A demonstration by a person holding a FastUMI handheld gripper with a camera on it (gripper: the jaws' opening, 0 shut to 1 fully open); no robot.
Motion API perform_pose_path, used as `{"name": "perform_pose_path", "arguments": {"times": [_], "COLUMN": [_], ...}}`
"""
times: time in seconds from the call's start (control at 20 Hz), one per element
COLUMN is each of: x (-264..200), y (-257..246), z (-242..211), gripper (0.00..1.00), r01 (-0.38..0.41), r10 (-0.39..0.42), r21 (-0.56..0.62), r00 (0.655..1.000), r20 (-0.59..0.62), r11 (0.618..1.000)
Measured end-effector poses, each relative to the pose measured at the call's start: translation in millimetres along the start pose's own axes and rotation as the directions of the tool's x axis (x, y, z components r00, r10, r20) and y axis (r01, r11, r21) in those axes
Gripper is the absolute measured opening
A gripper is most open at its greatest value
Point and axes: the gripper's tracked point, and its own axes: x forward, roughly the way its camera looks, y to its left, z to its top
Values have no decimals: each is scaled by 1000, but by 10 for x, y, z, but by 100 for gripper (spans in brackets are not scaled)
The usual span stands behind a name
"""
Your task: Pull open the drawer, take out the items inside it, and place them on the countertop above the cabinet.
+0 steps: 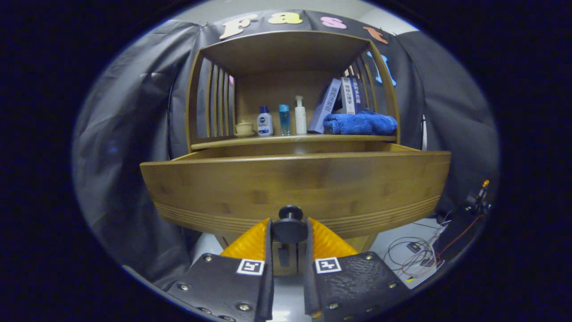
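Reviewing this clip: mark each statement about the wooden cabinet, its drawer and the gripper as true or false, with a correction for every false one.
1. The wooden drawer is pulled out from the cabinet. True.
2. The gripper has its fingers closed on the round black drawer knob. True.
3. A folded blue towel lies at the left end of the shelf. False: it lies at the right end, in front of the leaning books.
4. Three bottles stand in a row on the shelf: a white bottle with a blue cap, a clear blue bottle and a white pump bottle. True.
5. The small cream lidded cup sits on top of the towel. False: it stands on the shelf, left of the bottles.
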Motion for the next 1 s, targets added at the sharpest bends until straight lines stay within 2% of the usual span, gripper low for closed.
{"name": "perform_pose_path", "arguments": {"times": [0.15,0.2,0.25,0.3,0.35,0.4,0.45,0.6,0.85,0.9,1.0], "x": [-228,-358,-445,-459,-413,-423,-399,-430,-265,-192,18], "y": [5,-74,-51,-29,-167,-216,-211,-274,-176,-137,-65], "z": [-105,-35,-64,-22,103,206,257,583,1299,1393,1403], "gripper": [27,28,27,9,9,8,8,42,99,99,99], "r01": [-8,11,-26,-29,14,36,13,46,15,7,-7], "r10": [8,-11,26,34,-5,-28,-9,-46,-18,-10,9], "r21": [24,10,-23,-90,-134,-131,-93,2,44,48,36], "r00": [999,1000,1000,998,998,998,999,996,998,999,998], "r20": [-36,5,12,53,66,59,53,76,61,44,-68], "r11": [1000,1000,999,996,991,991,996,999,999,999,999]}}
